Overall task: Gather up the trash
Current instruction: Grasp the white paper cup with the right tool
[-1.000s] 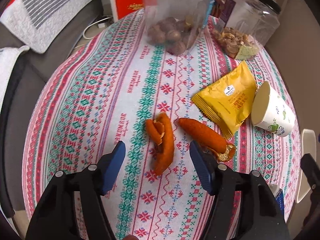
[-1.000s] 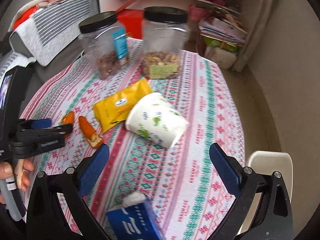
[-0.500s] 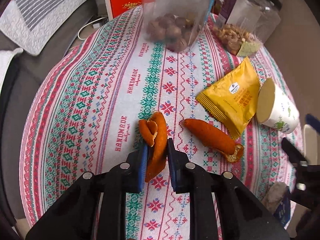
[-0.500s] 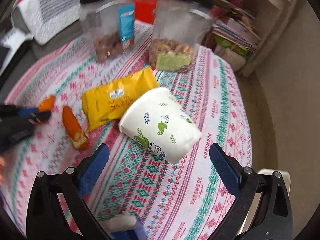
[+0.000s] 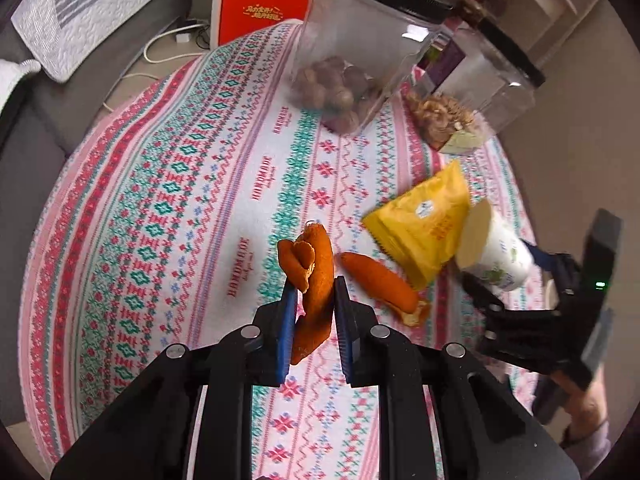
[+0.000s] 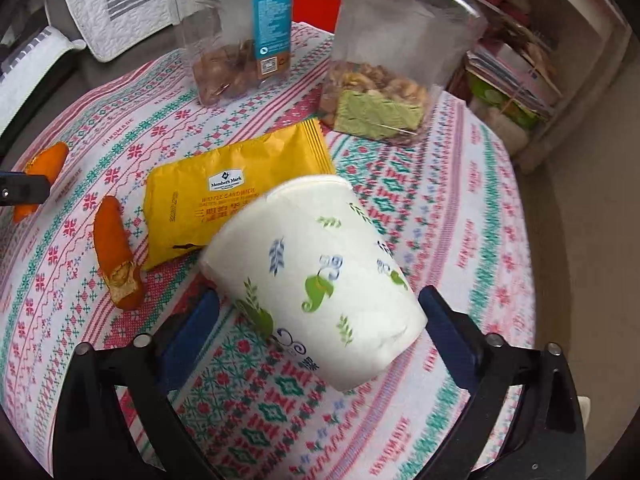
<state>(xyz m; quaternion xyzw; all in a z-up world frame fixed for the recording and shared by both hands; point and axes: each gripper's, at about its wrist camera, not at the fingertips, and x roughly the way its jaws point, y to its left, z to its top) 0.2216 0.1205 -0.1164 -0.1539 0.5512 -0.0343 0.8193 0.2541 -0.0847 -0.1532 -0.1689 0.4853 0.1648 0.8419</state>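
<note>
Left gripper (image 5: 314, 300): fingers pressed against a curled orange peel (image 5: 316, 280), pinched between the blue pads, at 6 o'clock of the left wrist view. Second peel strip (image 5: 378, 280) lies on the patterned tablecloth (image 5: 180, 200) at 3 o'clock of the held peel, just beside the yellow snack wrapper (image 5: 424, 224). Right gripper (image 6: 320, 312): fingers spread wide, one on each side of the paper cup (image 6: 316, 272), which lies on its side touching the wrapper. Two clear jars (image 6: 236, 32) stand at 12 o'clock
</note>
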